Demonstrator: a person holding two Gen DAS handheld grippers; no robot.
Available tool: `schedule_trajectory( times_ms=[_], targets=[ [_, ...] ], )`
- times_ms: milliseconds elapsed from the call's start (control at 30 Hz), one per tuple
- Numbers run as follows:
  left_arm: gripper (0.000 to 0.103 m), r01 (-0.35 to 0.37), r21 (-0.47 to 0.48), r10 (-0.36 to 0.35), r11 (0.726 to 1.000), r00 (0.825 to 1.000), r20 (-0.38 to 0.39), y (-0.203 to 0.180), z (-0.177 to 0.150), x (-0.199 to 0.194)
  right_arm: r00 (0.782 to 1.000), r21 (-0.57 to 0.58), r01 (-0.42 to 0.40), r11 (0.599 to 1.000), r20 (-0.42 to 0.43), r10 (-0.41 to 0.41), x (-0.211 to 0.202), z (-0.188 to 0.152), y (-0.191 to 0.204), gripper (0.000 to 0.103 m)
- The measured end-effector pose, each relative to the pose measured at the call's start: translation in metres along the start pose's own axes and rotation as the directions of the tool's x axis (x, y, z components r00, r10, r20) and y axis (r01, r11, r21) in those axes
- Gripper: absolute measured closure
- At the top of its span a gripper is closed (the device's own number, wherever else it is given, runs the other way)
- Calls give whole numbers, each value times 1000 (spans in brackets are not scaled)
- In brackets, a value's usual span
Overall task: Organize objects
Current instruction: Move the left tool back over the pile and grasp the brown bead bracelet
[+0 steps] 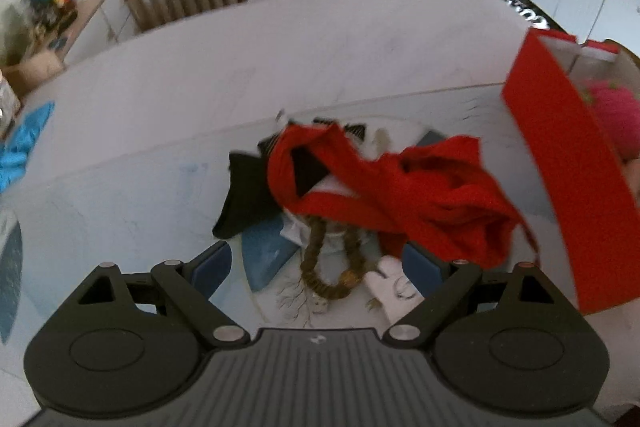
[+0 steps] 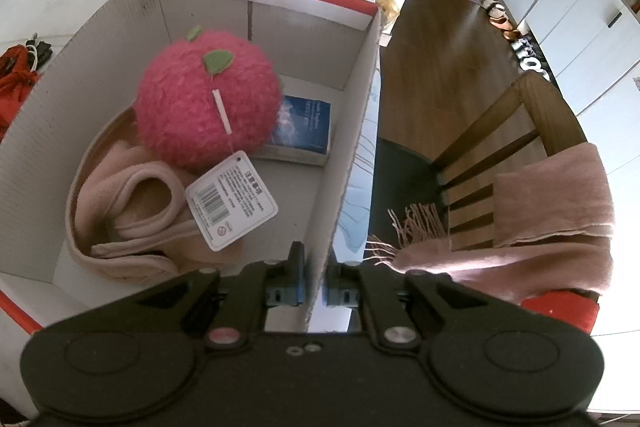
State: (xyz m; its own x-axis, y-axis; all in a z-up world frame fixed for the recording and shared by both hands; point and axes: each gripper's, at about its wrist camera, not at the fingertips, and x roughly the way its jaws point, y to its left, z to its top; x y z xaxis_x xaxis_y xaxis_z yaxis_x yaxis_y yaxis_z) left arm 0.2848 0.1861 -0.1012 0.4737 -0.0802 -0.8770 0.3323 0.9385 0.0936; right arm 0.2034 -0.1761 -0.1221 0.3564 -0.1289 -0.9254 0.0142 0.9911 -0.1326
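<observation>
The left tongs [image 1: 316, 267] stand wide open and empty above a crumpled red cloth [image 1: 404, 187] heaped on the white tabletop [image 1: 160, 131] over black cloth [image 1: 248, 195] and a braided cord [image 1: 320, 267], beside the red-and-white cardboard box [image 1: 560, 163]. The right tongs [image 2: 313, 287] are clamped on the box's side wall [image 2: 348, 147]; inside lie a pink plush apple [image 2: 200, 107], stem end up, a beige strap [image 2: 128, 211] and a blue book [image 2: 304, 127].

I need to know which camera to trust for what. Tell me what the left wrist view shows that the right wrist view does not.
Only the left wrist view: the open left gripper above the pile's blue book, braided cord and black cloth.
Only the right wrist view: the box's contents, a beige band and a blue booklet, and the right gripper shut on the box wall.
Both: the red cloth, the box, the pink plush apple.
</observation>
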Motion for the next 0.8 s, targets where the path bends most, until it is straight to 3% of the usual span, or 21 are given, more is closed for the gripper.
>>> schedule_trajectory(
  times_ms=[233,300,367,433,633,800],
  targets=[
    [13,-25,-38,22,999,998,-64,7,-8,39,1000,-3,7,1000,-1,-7,0,-1,2,96],
    [30,-29,-47,25,998,997,-75,8,-8,46,1000,-4,8,1000,-1,-8,0,-1,2,95],
    [40,-22,-65,17,998,996,-84,11,-8,49,1000,-5,10,1000,-1,-10,0,-1,2,95],
    [42,-12,-83,5,997,996,-89,13,-8,52,1000,-5,11,1000,-1,-11,0,-1,2,95],
    [62,4,-117,-15,993,995,-94,14,-7,56,1000,-5,11,1000,-2,-11,0,0,2,95],
    [91,-12,-89,1,996,993,-118,8,-6,58,1000,-7,14,1000,-1,-14,0,-1,2,95]
  ],
)
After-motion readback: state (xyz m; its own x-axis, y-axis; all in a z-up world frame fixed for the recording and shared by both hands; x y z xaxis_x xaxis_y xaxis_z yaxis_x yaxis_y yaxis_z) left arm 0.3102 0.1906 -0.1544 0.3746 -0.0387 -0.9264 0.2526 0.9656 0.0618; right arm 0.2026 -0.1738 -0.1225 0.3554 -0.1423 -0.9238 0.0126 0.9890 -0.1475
